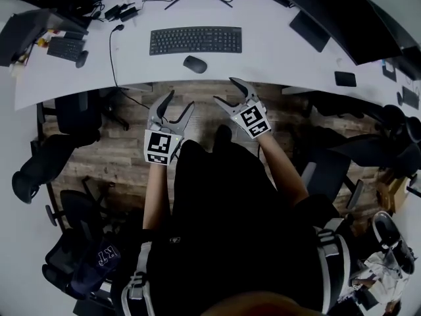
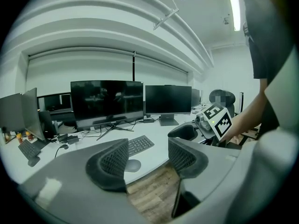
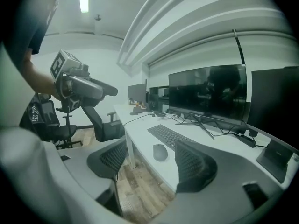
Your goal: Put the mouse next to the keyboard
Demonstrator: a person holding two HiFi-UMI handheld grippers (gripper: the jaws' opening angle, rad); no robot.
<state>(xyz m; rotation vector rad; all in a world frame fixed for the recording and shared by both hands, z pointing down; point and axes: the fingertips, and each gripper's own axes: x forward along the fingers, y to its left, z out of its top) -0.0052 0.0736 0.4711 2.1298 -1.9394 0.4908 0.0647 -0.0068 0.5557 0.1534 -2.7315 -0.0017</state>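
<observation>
Ahead of my two claws, a white desk carries a black keyboard, the mouse just on its near side. My left claw and right claw hang short of the desk, jaws apart, empty.

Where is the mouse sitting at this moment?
In the head view the mouse lies on the white desk, near its front edge, just on the person's side of the keyboard, at the keyboard's middle and not touching it.
</observation>
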